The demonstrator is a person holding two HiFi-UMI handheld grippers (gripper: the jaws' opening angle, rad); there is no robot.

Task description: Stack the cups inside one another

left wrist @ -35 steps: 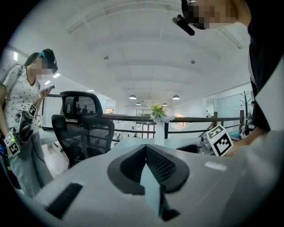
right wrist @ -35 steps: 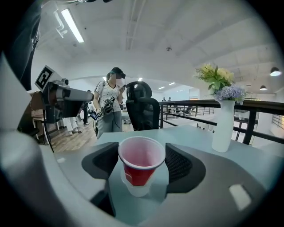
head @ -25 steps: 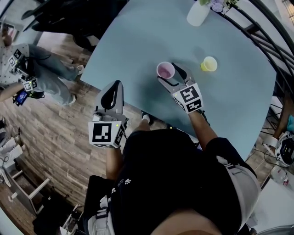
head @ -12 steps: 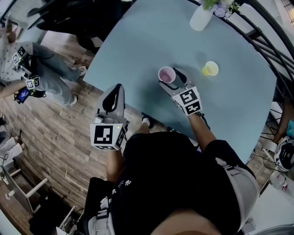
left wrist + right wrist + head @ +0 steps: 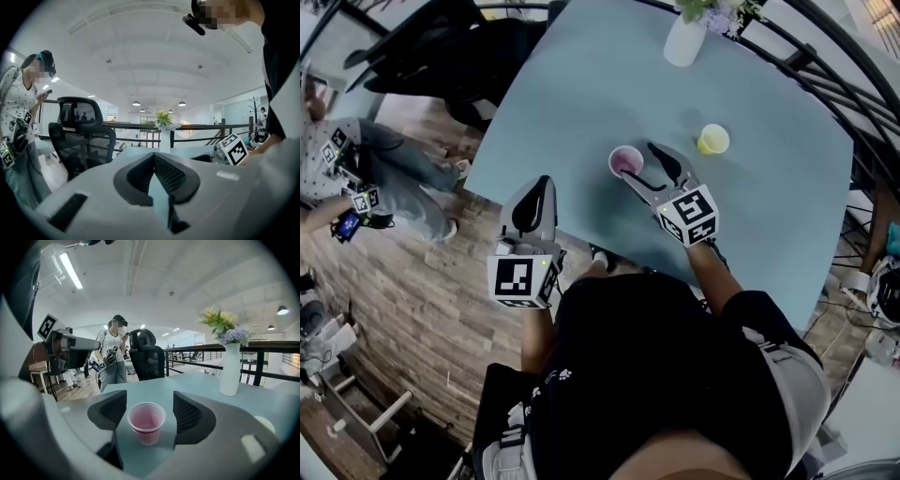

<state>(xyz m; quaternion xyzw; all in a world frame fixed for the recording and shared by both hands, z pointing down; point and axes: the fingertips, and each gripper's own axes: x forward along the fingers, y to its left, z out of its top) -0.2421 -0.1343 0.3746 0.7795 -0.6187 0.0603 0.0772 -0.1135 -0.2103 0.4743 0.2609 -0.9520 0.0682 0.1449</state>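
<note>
The right gripper (image 5: 642,167) stands wide, its jaws just lately closing in a little, with the pink cup (image 5: 146,422) upright on the table (image 5: 581,84) between its pads; a gap shows on each side, so nothing is pinched yet. From the head view the cup seems to sit out near the jaw tips rather than deep between them, though that is hard to judge. The yellow cup (image 5: 712,140) stands ahead and to the right of this gripper, well apart. The left gripper (image 5: 153,157) is closed on nothing, held off the table's near edge. The pink cup looks thin, light and easily crushed, so I would close gently on its wall just under the rolled rim
</note>
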